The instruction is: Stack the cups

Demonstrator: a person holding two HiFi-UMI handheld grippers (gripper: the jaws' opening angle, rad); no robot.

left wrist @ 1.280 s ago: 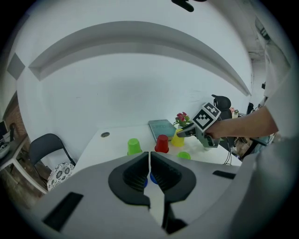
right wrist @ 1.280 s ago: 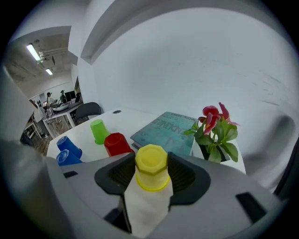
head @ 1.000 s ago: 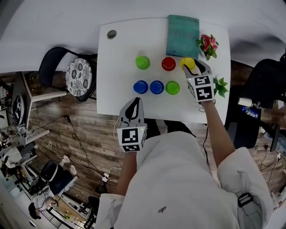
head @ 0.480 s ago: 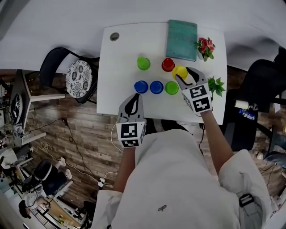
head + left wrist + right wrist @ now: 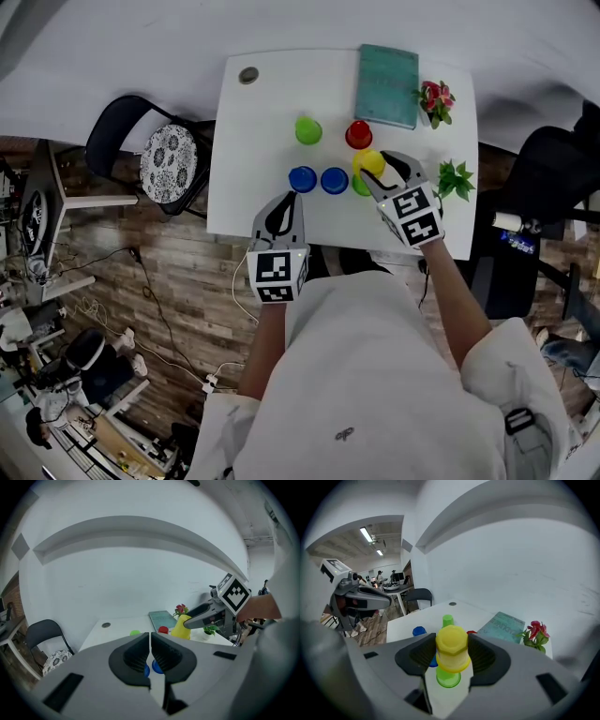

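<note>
Yellow cup [image 5: 451, 649] pinched in right gripper [image 5: 378, 168] jaws over green cup [image 5: 448, 677], red cup [image 5: 358, 134] and book [image 5: 387, 84] behind; left gripper [image 5: 150, 639] jaws together.

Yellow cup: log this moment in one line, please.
stage: carry | right gripper: shut on yellow cup, upside down, over green cup | left gripper: shut, empty, near table edge

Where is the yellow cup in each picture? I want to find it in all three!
Head view: the yellow cup is right of the middle of the white table, held in the right gripper.
Left gripper view: yellow cup right of centre, just above the dark fingers.
Right gripper view: yellow cup dead centre, squeezed between the fingers.
Shared landmark: the red flowers on the table.
</note>
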